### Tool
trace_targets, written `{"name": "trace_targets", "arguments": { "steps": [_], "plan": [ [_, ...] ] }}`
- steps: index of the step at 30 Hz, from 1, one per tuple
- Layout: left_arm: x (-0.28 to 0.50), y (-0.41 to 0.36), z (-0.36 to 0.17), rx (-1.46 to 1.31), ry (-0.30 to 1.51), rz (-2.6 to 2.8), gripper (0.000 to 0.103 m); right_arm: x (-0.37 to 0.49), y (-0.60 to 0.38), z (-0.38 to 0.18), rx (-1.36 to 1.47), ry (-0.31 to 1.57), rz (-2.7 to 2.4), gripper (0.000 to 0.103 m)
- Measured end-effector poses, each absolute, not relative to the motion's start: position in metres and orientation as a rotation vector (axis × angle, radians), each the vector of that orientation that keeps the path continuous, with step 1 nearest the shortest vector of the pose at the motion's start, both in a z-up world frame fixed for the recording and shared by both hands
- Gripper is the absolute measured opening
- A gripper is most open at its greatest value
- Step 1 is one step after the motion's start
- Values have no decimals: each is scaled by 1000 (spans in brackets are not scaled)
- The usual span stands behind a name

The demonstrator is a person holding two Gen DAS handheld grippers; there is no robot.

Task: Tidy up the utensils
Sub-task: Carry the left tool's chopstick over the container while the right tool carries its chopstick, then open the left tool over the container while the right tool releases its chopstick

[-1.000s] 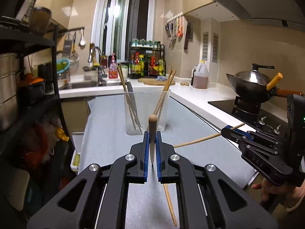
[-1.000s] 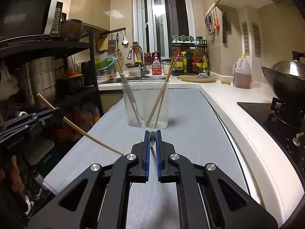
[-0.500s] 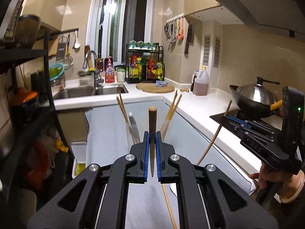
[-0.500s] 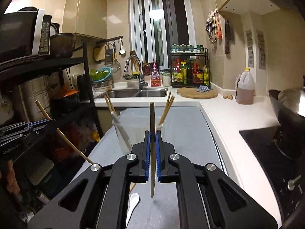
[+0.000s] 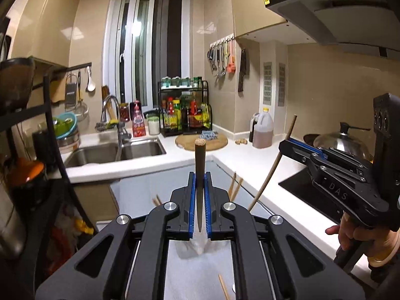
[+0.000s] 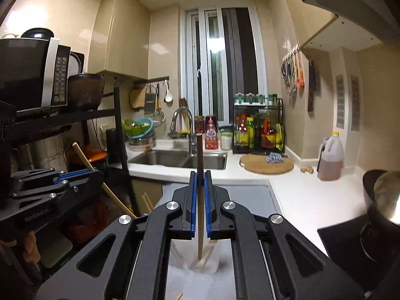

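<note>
Left wrist view: my left gripper (image 5: pixel 200 200) pinches a chopstick (image 5: pixel 200 160) upright at frame centre. Right wrist view: my right gripper (image 6: pixel 200 200) clamps another chopstick (image 6: pixel 199 165), its lower tip over the clear cup (image 6: pixel 215 257) at bottom centre.

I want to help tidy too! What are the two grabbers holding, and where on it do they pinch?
Each holds one chopstick upright. The left gripper and the right gripper each pinch their chopstick partway down, top end sticking up.
</note>
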State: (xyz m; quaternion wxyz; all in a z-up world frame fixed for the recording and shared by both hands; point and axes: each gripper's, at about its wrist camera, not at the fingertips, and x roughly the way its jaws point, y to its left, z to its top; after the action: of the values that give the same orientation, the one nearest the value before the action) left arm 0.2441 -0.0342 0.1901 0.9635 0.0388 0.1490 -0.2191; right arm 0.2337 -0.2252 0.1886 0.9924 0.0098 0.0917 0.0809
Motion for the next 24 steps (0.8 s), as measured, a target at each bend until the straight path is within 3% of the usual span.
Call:
{"name": "trace_targets", "arguments": {
  "steps": [6,24],
  "plan": [
    [280,-46,194,97,304,-442,7,267,-221,200,9,159,155,6],
    [345,-54,132,86,437,-405,7,328,-226,145,41,281,136,6]
  ]
}}
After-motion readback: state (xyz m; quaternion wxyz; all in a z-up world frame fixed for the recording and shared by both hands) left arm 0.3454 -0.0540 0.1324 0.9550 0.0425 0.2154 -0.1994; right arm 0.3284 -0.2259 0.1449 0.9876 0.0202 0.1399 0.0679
